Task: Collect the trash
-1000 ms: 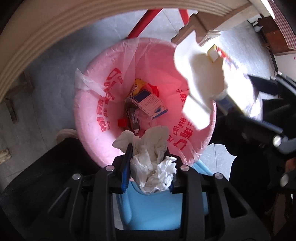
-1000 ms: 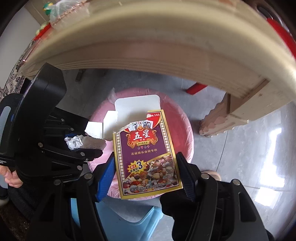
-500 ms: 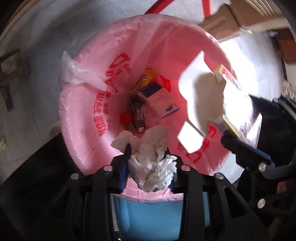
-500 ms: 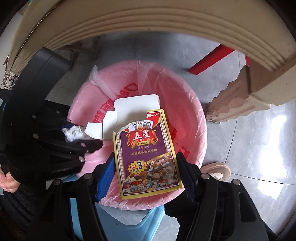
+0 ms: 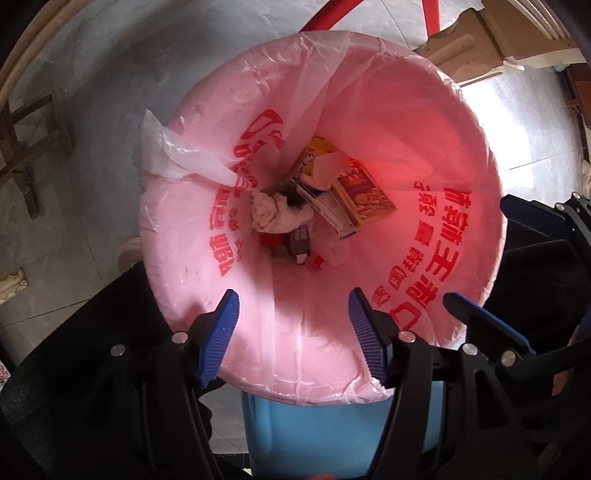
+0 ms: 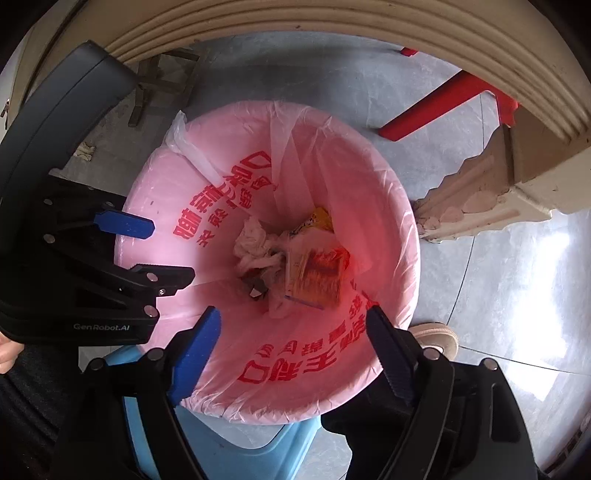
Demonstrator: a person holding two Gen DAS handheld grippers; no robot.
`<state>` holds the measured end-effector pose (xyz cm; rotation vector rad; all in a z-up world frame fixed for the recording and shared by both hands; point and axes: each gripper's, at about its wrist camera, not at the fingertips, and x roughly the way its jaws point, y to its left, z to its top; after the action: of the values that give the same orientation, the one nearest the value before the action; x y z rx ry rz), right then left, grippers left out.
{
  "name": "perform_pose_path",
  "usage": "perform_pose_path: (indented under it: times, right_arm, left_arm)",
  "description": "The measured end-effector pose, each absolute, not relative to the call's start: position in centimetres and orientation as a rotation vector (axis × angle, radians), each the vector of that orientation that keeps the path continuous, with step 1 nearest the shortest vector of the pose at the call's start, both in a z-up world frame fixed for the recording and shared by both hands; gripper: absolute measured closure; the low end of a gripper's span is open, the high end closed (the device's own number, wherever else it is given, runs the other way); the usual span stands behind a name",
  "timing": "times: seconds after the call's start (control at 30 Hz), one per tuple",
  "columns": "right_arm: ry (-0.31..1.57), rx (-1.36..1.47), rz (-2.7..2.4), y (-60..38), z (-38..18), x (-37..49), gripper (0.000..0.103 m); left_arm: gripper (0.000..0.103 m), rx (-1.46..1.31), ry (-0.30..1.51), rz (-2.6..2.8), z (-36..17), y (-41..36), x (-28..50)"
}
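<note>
A bin lined with a pink bag (image 5: 461,155) (image 6: 166,192) stands below both grippers. The crumpled white tissue (image 5: 267,212) (image 6: 255,245) and the playing-card box (image 5: 364,194) (image 6: 317,275) lie at the bottom among other trash. My left gripper (image 5: 291,330) is open and empty above the bin's near rim; it also shows in the right wrist view (image 6: 155,251). My right gripper (image 6: 291,341) is open and empty over the bin; its fingers (image 5: 484,317) show in the left wrist view.
The bin sits by a blue plastic stool (image 5: 314,435) (image 6: 236,439). A cream table's edge (image 6: 332,29) and carved leg (image 6: 480,192) are overhead and to the right. Red stool legs (image 6: 432,110) and grey floor tiles (image 5: 92,110) lie beyond. A shoe (image 6: 436,338) is at the right.
Both grippers opened. The tissue dropped from my left gripper and the card box from my right gripper into the bin. Both grippers moved closer over the bin.
</note>
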<state>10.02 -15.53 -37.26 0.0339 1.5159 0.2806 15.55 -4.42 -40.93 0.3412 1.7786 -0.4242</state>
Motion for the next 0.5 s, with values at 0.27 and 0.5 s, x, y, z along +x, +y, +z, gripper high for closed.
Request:
perform_pose_path:
  times: [0.27, 0.5]
  right_arm:
    - [1.522, 0.044, 0.256, -15.8, -37.4, 10.2, 0.023]
    - [1.517, 0.032, 0.210, -15.9, -36.7, 10.0, 0.023]
  left_arm:
    - [0.041, 0.371, 1.768, -0.401, -40.8, -4.7, 15.3]
    - [0.041, 0.410, 1.722, -0.382, -39.9, -5.2, 14.7]
